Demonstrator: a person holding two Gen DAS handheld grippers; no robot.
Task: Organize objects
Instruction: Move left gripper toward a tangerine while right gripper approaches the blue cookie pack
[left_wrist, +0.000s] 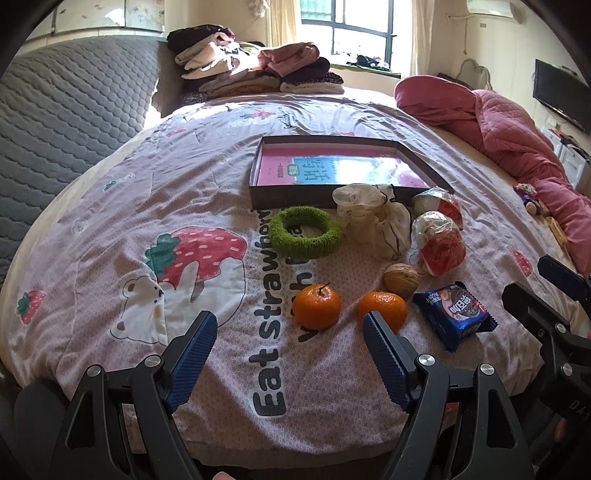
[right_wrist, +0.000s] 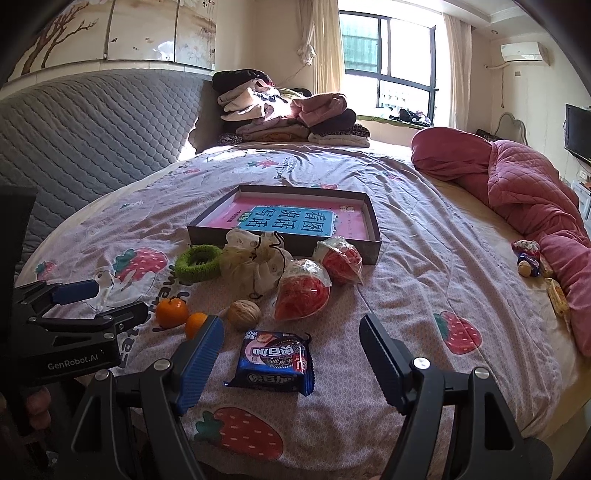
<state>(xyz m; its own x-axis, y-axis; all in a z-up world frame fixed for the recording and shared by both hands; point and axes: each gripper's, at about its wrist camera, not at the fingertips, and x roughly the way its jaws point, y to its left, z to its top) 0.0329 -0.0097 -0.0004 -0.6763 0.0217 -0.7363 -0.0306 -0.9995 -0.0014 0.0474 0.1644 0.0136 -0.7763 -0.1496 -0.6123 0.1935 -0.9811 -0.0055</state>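
- The left gripper (left_wrist: 290, 334) hangs low over the quilt (left_wrist: 229, 369), jaws spread wide and holding nothing; its wrist is level, fingers aimed toward the tray.
- The right gripper (right_wrist: 291, 338) is likewise wide and empty, the blue biscuit packet (right_wrist: 273, 360) lying between its fingers' line of sight.
- At 12 o'clock from the left gripper sits a stemmed orange (left_wrist: 317, 306); a second orange (left_wrist: 382, 308) lies at 1 o'clock, just behind the right finger.
- Both oranges look firm, round and liable to roll; a grip across the middle seems safest.
- The packet is probably light and crinkly, its contents crushable; a hold across its flat sides would suit.
- Farther out lie a walnut (left_wrist: 400, 278), a green ring (left_wrist: 304, 230), a soft pouch (left_wrist: 373, 219) and two wrapped bundles (left_wrist: 439, 242).
- The shallow box (left_wrist: 288, 194) stands beyond, at 12 o'clock.
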